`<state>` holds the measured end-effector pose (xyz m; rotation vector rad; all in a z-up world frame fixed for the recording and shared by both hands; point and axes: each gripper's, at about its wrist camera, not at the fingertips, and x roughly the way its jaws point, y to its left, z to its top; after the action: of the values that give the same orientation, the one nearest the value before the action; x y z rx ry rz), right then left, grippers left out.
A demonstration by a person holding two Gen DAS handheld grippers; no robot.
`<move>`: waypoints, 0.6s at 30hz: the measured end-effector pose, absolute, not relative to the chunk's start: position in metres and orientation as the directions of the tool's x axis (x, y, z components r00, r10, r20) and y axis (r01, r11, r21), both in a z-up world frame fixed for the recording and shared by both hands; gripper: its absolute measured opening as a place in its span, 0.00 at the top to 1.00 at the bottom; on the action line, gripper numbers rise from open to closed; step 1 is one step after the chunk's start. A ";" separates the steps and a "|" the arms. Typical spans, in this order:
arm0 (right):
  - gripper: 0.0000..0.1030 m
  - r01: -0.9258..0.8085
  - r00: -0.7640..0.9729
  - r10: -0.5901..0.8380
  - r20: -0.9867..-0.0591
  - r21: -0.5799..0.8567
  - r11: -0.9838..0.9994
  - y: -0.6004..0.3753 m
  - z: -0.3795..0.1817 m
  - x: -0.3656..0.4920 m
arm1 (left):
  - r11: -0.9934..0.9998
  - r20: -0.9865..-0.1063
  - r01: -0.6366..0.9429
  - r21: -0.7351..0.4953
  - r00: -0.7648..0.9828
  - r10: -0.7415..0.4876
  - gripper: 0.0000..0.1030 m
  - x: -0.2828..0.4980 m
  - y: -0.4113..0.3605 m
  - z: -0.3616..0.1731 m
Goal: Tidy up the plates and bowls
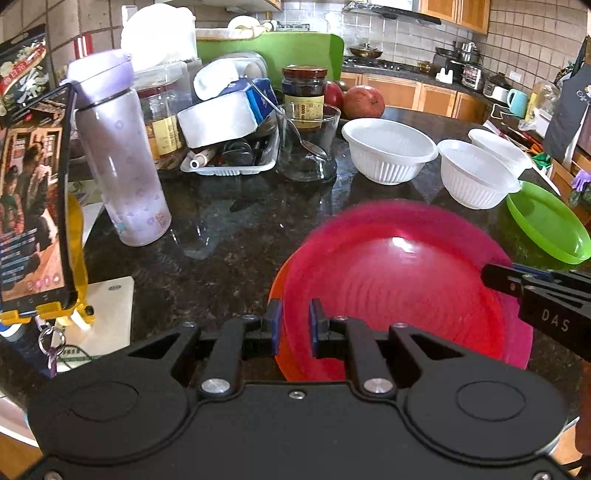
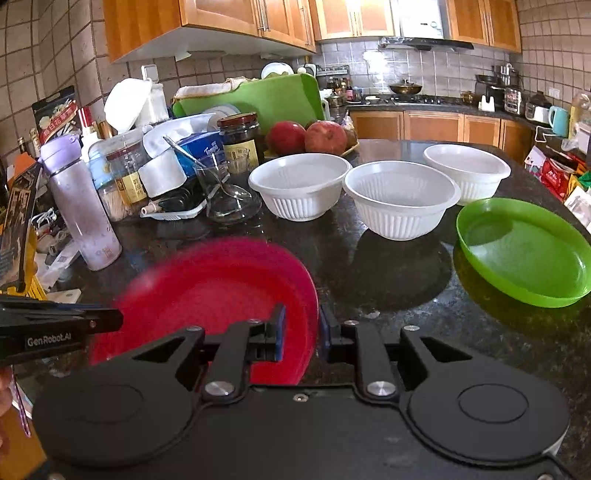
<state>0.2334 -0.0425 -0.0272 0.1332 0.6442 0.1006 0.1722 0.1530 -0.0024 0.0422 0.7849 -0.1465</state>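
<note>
A dark speckled stone tabletop [image 2: 388,280] runs through a kitchen with wooden cabinets [image 2: 221,22] overhead, pale tiled walls and a stove [image 2: 406,98] on the far counter. Its far left side is crowded — a lilac bottle [image 1: 118,158], a dark-lidded jar [image 1: 304,92], a glass cup [image 1: 310,144] holding a spoon, a green cutting board [image 2: 266,98] and two red fruits [image 2: 306,136] — while a phone [image 1: 33,206] on a yellow stand sits at the left edge. Three white ribbed bowls [image 2: 400,201] stand in a row across the middle, apart from one another, and a green plate [image 2: 524,251] lies just to the right of them, near the nearest bowl. The red plate [image 1: 399,291] is closest to the cameras, its far rim blurred, and an orange edge shows under its left side. The left tongs [image 1: 295,326] reach in low from the near side, their blue-padded fingers slightly spread and straddling the plate's left rim; whether they actually pinch it I cannot tell. The right tongs [image 2: 301,332] come in from the opposite side, likewise slightly parted astride the plate's right rim — contact unclear.
</note>
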 end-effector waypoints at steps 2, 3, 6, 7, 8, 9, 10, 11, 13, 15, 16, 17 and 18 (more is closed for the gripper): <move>0.60 -0.043 0.809 0.123 -0.574 0.152 0.988 -0.042 -0.027 0.231 | 0.988 -0.694 0.155 -0.018 0.709 -0.124 0.62 0.173 0.155 -0.003; 0.55 -0.036 0.815 0.114 -0.568 0.147 0.989 -0.042 -0.026 0.230 | 0.988 -0.685 0.152 -0.014 0.719 -0.120 0.50 0.172 0.155 -0.002; 0.47 -0.010 0.841 0.077 -0.535 0.126 0.992 -0.041 -0.023 0.226 | 0.990 -0.645 0.141 -0.005 0.756 -0.111 0.39 0.168 0.156 0.001; 0.45 0.000 0.849 0.062 -0.524 0.118 0.993 -0.042 -0.022 0.225 | 0.990 -0.638 0.143 -0.004 0.762 -0.112 0.39 0.167 0.157 0.003; 0.41 0.013 0.856 0.044 -0.515 0.108 0.994 -0.042 -0.021 0.224 | 0.989 -0.635 0.150 -0.005 0.764 -0.119 0.39 0.168 0.157 0.004; 0.38 0.021 0.860 0.034 -0.510 0.102 0.995 -0.042 -0.020 0.223 | 0.988 -0.633 0.156 -0.009 0.764 -0.127 0.39 0.168 0.157 0.005; 0.38 0.027 0.864 0.026 -0.504 0.098 0.995 -0.043 -0.019 0.222 | 0.987 -0.633 0.162 -0.014 0.762 -0.135 0.39 0.169 0.157 0.006; 0.36 0.036 0.867 0.017 -0.499 0.097 0.995 -0.045 -0.017 0.221 | 0.986 -0.634 0.166 -0.018 0.761 -0.140 0.39 0.171 0.157 0.007; 0.22 0.047 0.869 0.015 -0.495 0.112 0.993 -0.048 -0.015 0.219 | 0.984 -0.634 0.178 -0.019 0.759 -0.150 0.39 0.172 0.156 0.008; 0.10 0.055 0.867 0.024 -0.498 0.143 0.988 -0.055 -0.012 0.216 | 0.981 -0.635 0.192 -0.014 0.757 -0.157 0.39 0.172 0.152 0.008; 0.10 0.067 0.868 0.020 -0.496 0.156 0.986 -0.059 -0.011 0.214 | 0.980 -0.635 0.201 -0.014 0.755 -0.164 0.39 0.173 0.150 0.008; 0.10 0.081 0.869 0.008 -0.494 0.160 0.984 -0.062 -0.010 0.212 | 0.978 -0.635 0.207 -0.014 0.754 -0.169 0.39 0.173 0.148 0.008; 0.10 0.093 0.871 -0.004 -0.491 0.158 0.983 -0.064 -0.009 0.210 | 0.976 -0.636 0.217 -0.014 0.751 -0.176 0.39 0.173 0.145 0.008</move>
<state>0.2100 -0.0637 -0.0085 0.1797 0.5111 -0.0510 0.1732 0.1454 0.0080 0.0617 0.6884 -0.2147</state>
